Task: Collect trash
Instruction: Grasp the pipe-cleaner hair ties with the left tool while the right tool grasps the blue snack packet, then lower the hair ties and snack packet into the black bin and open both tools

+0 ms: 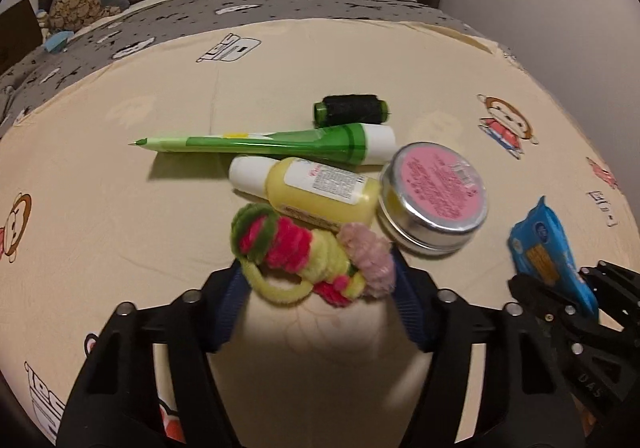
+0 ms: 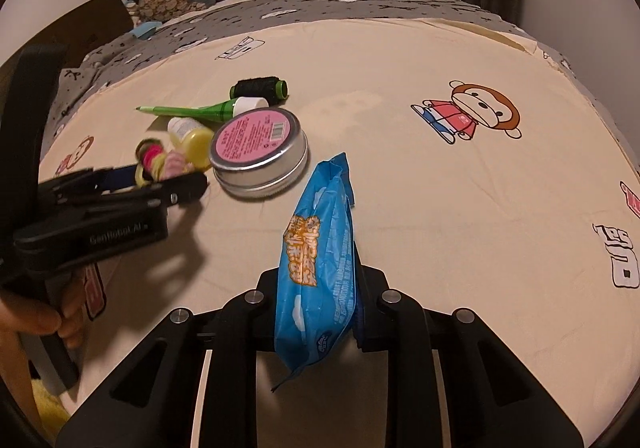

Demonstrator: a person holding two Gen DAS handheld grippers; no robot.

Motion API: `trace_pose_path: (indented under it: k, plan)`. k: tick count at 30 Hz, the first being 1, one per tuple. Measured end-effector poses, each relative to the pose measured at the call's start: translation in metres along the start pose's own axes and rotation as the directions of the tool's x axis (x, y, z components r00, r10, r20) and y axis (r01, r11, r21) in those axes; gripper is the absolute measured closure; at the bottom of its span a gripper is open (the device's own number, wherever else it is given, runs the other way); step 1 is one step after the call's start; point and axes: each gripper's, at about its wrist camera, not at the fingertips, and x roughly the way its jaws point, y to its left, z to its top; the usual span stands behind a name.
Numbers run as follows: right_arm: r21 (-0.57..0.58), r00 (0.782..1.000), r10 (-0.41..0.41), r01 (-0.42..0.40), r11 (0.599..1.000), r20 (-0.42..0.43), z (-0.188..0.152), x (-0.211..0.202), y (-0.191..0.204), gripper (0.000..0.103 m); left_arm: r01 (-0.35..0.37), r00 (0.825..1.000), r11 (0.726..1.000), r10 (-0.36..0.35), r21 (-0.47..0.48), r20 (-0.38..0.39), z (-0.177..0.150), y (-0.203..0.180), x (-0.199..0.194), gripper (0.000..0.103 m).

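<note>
A blue snack wrapper (image 2: 320, 268) is pinched in the right gripper (image 2: 320, 288) above the bedsheet (image 2: 440, 208). A pipe-cleaner flower bundle (image 1: 308, 256) is clamped by the left gripper (image 1: 320, 288); both grips should be kept firm during lifting.

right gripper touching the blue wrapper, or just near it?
Touching. The right wrist view shows the blue wrapper pinched upright between the right gripper fingers, with no gap on either side.
</note>
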Motion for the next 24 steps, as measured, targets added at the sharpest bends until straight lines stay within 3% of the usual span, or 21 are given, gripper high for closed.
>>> trace_pose_path:
  k: [1,5,13,24]
  plan:
    - [-0.001,1.000,0.005,-0.005,1.000,0.002,-0.001,-0.002,0.001,0.080,0.009,1.000,1.000,-0.009,0.001,-0.003,-0.003,0.000,-0.003,0.059]
    - [-0.004,0.999,0.028,-0.028,1.000,0.026,-0.007,-0.018,0.003,0.080,0.016,1.000,1.000,-0.015,0.020,-0.002,-0.021,-0.002,-0.022,0.065]
    - [-0.042,0.996,0.054,-0.051,0.998,0.077,-0.030,-0.065,0.017,0.080,-0.010,0.998,0.998,0.007,0.059,0.059,-0.062,-0.009,-0.074,0.067]
    - [-0.089,0.983,0.122,-0.111,0.990,0.135,-0.098,-0.140,0.037,0.080,0.015,0.993,0.997,-0.024,0.077,0.117,-0.144,-0.023,-0.159,0.067]
